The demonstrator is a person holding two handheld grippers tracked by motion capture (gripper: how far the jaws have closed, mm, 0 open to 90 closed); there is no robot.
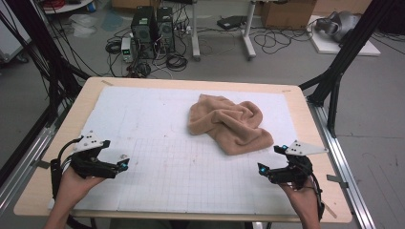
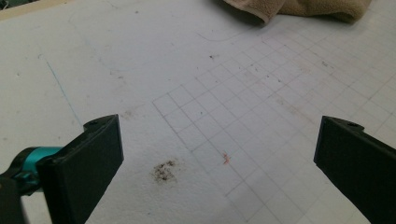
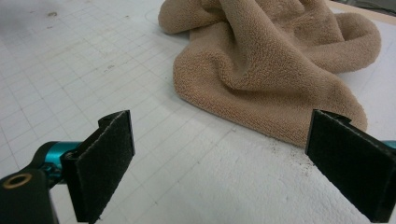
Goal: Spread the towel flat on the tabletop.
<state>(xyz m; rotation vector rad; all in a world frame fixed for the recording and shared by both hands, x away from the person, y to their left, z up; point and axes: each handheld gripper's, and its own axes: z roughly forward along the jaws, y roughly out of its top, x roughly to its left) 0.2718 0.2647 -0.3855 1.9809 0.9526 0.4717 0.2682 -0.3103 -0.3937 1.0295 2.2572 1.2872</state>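
Note:
A crumpled tan towel (image 1: pixel 229 123) lies on the white gridded mat (image 1: pixel 157 114), right of the middle and toward the far side. Near the mat's front left corner a hand holds my left gripper (image 1: pixel 116 153) open, with nothing between its jaws. In the left gripper view this gripper (image 2: pixel 219 140) faces bare mat, and the towel (image 2: pixel 303 7) is far off at the top edge. My right gripper (image 1: pixel 272 158) stands open at the front right, just short of the towel's near corner. The right gripper view shows the towel (image 3: pixel 271 56) close ahead of the right gripper (image 3: pixel 222 126), which does not touch it.
The mat covers a wooden table (image 1: pixel 71 126) with metal rails along both sides. Black frame posts (image 1: pixel 344 52) rise at the far left and right corners. Computer towers (image 1: pixel 153 31) and cables sit on the floor beyond. A small brown stain (image 2: pixel 163 170) marks the mat.

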